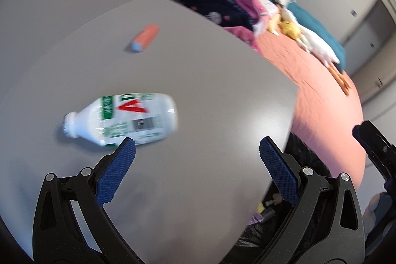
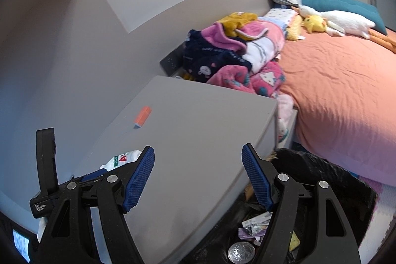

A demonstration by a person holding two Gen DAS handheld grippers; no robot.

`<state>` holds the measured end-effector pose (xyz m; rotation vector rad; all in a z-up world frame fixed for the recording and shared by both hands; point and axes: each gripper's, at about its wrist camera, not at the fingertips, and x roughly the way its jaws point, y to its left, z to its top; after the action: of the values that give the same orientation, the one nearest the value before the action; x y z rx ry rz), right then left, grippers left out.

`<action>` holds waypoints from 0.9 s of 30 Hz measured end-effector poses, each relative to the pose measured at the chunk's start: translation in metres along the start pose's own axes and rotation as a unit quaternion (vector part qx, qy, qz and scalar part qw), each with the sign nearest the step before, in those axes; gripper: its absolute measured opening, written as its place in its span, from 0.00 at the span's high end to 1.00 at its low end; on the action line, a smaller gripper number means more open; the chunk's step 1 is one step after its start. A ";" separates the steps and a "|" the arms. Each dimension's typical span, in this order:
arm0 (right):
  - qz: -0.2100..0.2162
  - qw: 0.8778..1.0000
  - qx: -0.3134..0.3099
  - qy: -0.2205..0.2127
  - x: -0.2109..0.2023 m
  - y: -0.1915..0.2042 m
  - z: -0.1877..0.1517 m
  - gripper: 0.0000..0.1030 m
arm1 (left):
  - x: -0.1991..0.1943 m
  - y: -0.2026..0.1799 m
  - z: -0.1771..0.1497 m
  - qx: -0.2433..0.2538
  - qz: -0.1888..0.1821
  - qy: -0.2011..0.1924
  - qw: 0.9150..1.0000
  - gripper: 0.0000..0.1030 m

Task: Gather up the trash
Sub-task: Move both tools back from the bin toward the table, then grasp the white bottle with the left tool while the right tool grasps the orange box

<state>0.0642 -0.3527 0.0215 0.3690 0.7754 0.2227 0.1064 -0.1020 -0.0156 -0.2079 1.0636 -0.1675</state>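
Both my grippers, left gripper and right gripper, gape empty; white bottle lies lower left, orange packet upper centre on the grey table.

Left black two-finger gripper with wide-open jaws, blue ribbed pads far apart, nothing between them, pointing forward and downward. Right black two-finger gripper also spread wide, blue textured pads empty, tilted downward. In the right wrist view, left gripper body visible at the left edge, just beside the right one; image of left wrist view slightly blurred.
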 end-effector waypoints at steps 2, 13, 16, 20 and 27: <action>0.006 1.000 -0.005 0.003 0.008 0.008 0.002 0.28 | 0.002 0.010 0.002 -0.019 0.006 0.005 1.000 0.06; 0.025 0.999 -0.026 0.017 0.039 0.038 0.012 0.28 | 0.019 0.061 0.015 -0.140 0.027 0.037 0.989 0.06; 0.027 0.999 -0.031 0.022 0.048 0.044 0.014 0.28 | 0.029 0.074 0.020 -0.183 0.029 0.058 0.981 0.06; 0.029 0.999 -0.033 0.029 0.061 0.050 0.018 0.28 | 0.041 0.084 0.024 -0.217 0.030 0.071 0.973 0.06; 0.032 0.998 -0.037 0.039 0.080 0.060 0.021 0.28 | 0.053 0.095 0.028 -0.237 0.032 0.082 0.967 0.08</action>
<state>0.1312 -0.2773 0.0085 0.3164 0.8314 0.3265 0.1598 -0.0198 -0.0707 -0.5994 1.2631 0.1352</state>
